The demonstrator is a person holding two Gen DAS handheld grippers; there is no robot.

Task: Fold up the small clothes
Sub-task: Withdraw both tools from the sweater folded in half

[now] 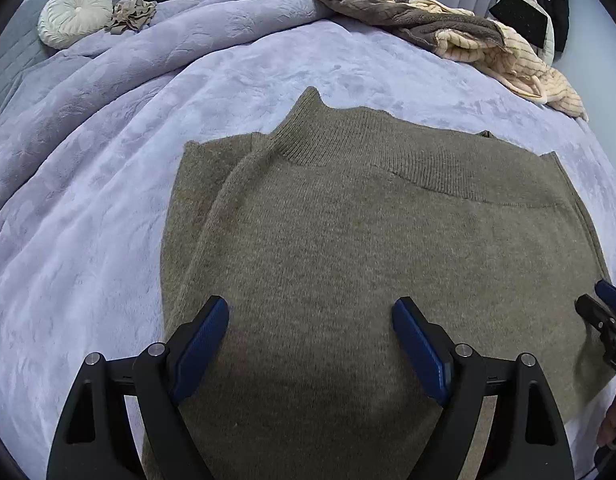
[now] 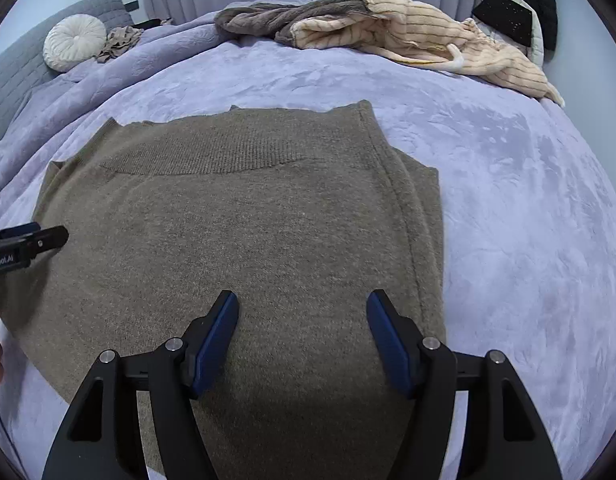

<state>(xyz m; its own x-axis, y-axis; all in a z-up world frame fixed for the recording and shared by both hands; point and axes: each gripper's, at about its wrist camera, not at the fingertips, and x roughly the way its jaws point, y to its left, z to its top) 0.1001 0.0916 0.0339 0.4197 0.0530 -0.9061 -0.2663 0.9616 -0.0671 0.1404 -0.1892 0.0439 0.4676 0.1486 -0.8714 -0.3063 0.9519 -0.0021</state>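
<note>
Both the left hand-held gripper (image 1: pixel 309 346) and right hand-held gripper (image 2: pixel 302 338) hang wide open, empty, over the olive knit sweater (image 1: pixel 347 240) mid-bed (image 1: pixel 88 240).

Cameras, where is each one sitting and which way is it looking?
Left wrist: rides the left gripper, looking down past its open jaws at the brown sweater on the purple blanket; the right gripper pokes in at the right edge.
Right wrist: rides the right gripper, jaws open over the same sweater; the left gripper enters from the left edge.
Shared: sweater, blanket, round pillow, clothes pile.
</note>
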